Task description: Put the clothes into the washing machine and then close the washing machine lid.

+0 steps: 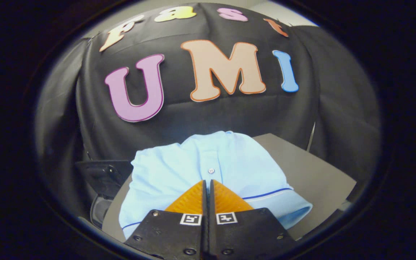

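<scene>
gripper (208,182) hovering, jaws pressed together, gripping nothing | light blue shirt (179,169) lying just ahead beneath fingertips, spreading crosswise on counter (312,173) | grasp pending

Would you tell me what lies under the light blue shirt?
The light blue shirt rests on a grey tabletop, bare beside it. The gripper, fingers together, hovers over it. Anything beneath the shirt is covered.

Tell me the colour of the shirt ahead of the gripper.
Light blue with dark blue piping on the shirt, clearest in the gripper view; the gripper is shut.
</scene>
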A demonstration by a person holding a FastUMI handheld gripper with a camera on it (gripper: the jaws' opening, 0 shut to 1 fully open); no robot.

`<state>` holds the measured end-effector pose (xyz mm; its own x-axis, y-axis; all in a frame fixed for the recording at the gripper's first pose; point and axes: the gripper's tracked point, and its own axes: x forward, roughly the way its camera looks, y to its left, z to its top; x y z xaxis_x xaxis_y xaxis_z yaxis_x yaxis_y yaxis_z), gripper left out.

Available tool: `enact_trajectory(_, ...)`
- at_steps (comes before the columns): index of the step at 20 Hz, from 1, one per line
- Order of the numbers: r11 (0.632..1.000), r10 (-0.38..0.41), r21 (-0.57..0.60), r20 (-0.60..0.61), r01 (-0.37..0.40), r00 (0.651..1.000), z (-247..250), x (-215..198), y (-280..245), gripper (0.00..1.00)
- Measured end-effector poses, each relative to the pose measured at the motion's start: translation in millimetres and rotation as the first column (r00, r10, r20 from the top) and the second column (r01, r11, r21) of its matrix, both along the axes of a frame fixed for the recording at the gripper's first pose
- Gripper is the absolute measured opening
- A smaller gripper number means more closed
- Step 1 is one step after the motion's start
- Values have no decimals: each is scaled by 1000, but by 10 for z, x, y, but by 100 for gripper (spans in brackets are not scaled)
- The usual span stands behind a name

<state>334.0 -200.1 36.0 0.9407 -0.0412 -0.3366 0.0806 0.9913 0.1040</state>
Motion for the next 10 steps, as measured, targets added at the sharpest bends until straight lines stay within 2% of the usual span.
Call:
enact_trajectory(3, 1000, -11, 4, 55, 11, 998, 97, -9, 75, 0)
enact_trajectory(7, 997, -8, -75, 146, 19, 989, 406, -57, 218, 0)
enact_trajectory(10, 994, -30, -99, 94, 40, 995, 447, -106, 258, 0)
